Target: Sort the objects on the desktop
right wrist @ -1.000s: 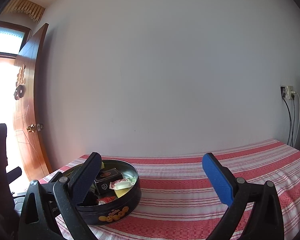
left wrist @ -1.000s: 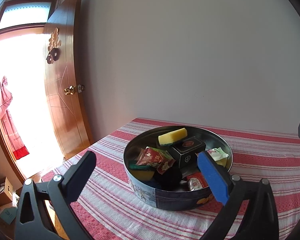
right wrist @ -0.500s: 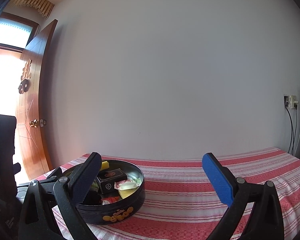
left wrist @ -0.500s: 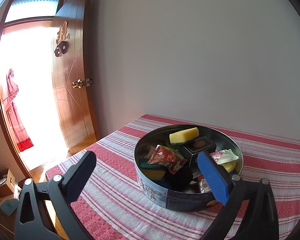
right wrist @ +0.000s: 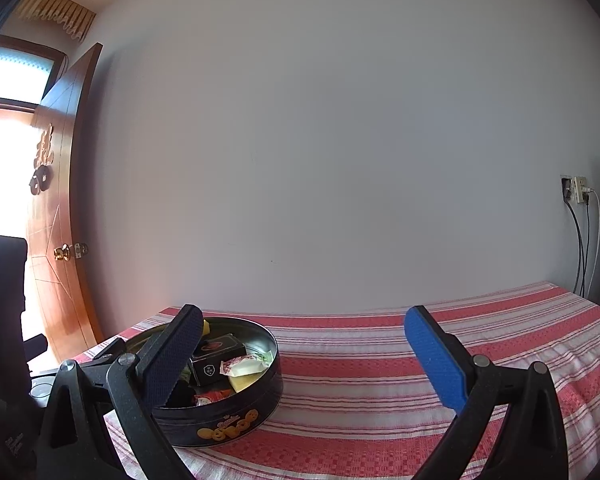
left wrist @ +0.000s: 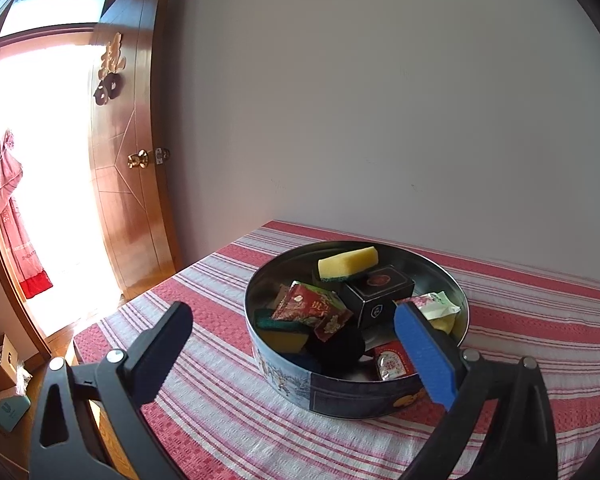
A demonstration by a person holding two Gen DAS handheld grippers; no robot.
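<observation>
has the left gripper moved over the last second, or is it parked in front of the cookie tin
Yes. The left gripper has swung left: against its fingers, the cookie tin and the door knob have both slid rightward in the left wrist view. Its jaws are open and empty.

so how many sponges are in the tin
2 that show. One yellow sponge with a green underside lies at the back of the tin; another sponge sits at the front left under the red packets. More may be buried.
</observation>
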